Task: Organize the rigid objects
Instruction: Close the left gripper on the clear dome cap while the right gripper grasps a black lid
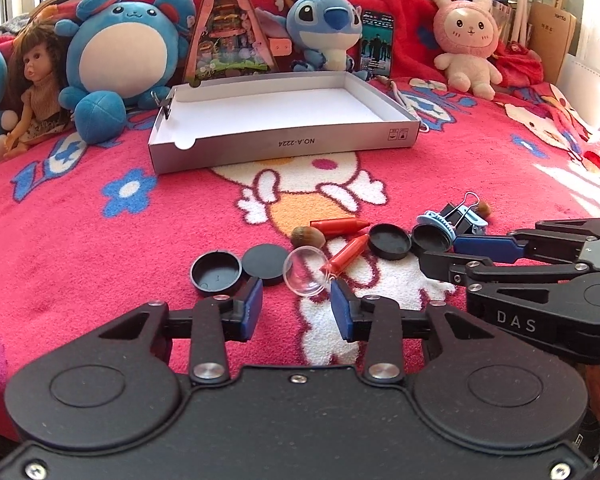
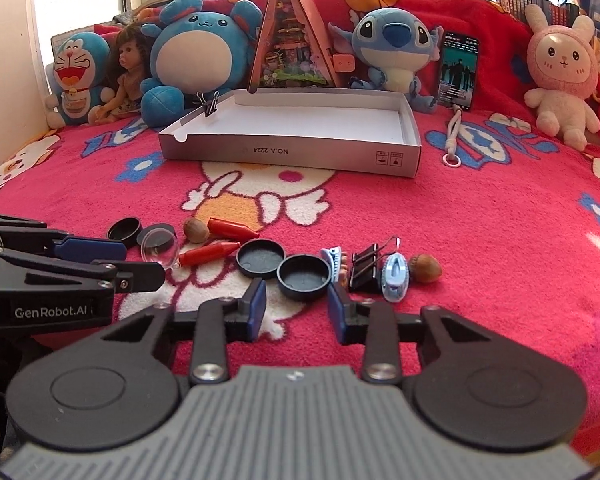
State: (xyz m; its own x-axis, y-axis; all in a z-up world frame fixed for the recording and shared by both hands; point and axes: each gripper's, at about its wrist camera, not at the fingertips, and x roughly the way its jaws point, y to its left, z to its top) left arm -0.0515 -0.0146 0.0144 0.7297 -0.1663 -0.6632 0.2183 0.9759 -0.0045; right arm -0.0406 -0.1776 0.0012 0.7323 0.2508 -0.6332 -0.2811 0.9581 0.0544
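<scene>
Left wrist view
Left gripper (image 1: 296, 300): jaws partly closed, a gap between the blue pads, nothing gripped; the clear dome's near rim sits in that gap without evident contact.
Clear dome (image 1: 305, 276): just ahead of the fingertips, between them; likely light, thin and slippery plastic, so take it across the rim with gentle pressure.
Black caps (image 1: 216, 274): one open-side up, one flat, just beyond the left finger; stiff, light, best pinched across the wall.
Red crayons (image 1: 346, 256): beyond the right finger, one touching the dome's edge; likely to roll.
Nut (image 1: 307, 237): farther ahead, small and round, liable to squirt out.
Box (image 1: 284, 152): white tray well beyond the fingers, empty inside, the likely destination.

Right wrist view
Right gripper (image 2: 297, 306): jaws partly closed, holding nothing; the nearest black cap lies just past the tips, pads not pressing it.
Nearest cap (image 2: 304, 278): between the fingers ahead, touching a second cap (image 2: 259, 264) on its left; that neighbour may be dragged along.
Comb piece (image 2: 334, 262): against the cap's right side, crowding the right finger.
Binder clip (image 2: 366, 270): beyond the right finger, stiff, springy.
Blue toy iron (image 2: 396, 278) and acorn (image 2: 426, 268): farther right.
Plush toys (image 2: 200, 56): behind the box, clear of the work.
</scene>
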